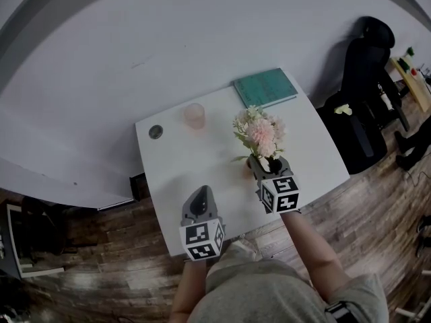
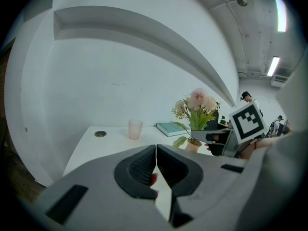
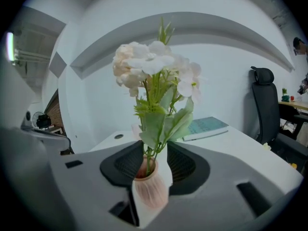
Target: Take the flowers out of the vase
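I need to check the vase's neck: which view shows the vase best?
The right gripper view: the vase stands close up between the right tongs. The left gripper view shows it small; in the head view flowers and tongs mostly hide it.

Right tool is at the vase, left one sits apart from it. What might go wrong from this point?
1. The right tool has its jaws open around both the stems and the rim of the vase; closing at that height may catch the vase rather than the flowers alone.
2. The left tool is shut and away from the vase, so nothing steadies it; a pull on the stems could lift or tip it.
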Demonstrator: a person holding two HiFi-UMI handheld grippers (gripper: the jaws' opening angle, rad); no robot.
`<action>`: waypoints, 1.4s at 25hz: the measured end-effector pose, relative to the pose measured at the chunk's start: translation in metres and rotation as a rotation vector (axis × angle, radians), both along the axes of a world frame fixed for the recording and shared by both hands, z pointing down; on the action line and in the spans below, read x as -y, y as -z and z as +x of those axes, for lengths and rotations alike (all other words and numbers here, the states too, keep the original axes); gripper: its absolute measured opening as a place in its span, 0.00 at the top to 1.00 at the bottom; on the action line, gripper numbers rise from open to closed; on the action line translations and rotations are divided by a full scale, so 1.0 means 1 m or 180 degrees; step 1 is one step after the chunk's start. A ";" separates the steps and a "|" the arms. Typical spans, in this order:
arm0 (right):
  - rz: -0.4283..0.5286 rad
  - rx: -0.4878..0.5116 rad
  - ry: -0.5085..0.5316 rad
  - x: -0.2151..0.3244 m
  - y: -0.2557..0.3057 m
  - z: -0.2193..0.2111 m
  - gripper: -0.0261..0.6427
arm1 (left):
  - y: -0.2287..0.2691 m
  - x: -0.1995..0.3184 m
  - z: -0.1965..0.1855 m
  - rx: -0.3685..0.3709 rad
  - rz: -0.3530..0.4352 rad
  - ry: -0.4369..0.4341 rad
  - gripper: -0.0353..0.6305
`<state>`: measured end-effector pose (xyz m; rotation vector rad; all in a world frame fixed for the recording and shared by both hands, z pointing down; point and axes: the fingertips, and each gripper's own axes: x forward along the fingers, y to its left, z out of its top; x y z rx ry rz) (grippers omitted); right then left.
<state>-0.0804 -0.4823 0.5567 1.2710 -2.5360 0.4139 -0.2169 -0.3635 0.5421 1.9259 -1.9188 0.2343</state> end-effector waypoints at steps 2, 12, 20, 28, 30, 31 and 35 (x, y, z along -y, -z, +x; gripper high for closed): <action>-0.0018 0.0026 -0.0002 0.000 0.001 -0.002 0.76 | 0.000 -0.001 -0.001 -0.0003 -0.0003 0.0001 0.94; -0.0026 0.0073 -0.0021 -0.004 0.006 -0.001 0.89 | 0.003 -0.009 -0.001 -0.0007 0.0020 0.0024 0.94; 0.0184 0.0071 0.0018 -0.008 0.027 0.000 0.90 | 0.011 -0.020 0.001 0.0020 0.0077 0.0044 0.94; 0.0342 0.0087 0.0088 -0.014 0.049 0.000 0.91 | 0.021 -0.036 0.005 0.0054 0.0126 0.0058 0.94; 0.0387 0.0095 0.0096 -0.015 0.054 0.002 0.91 | 0.022 -0.040 0.007 0.0065 0.0136 0.0063 0.94; 0.0410 0.0100 0.0101 -0.016 0.057 0.002 0.91 | 0.023 -0.042 0.007 0.0070 0.0140 0.0067 0.94; 0.0511 0.0129 0.0125 -0.019 0.072 0.004 0.91 | 0.028 -0.052 0.012 0.0081 0.0159 0.0077 0.94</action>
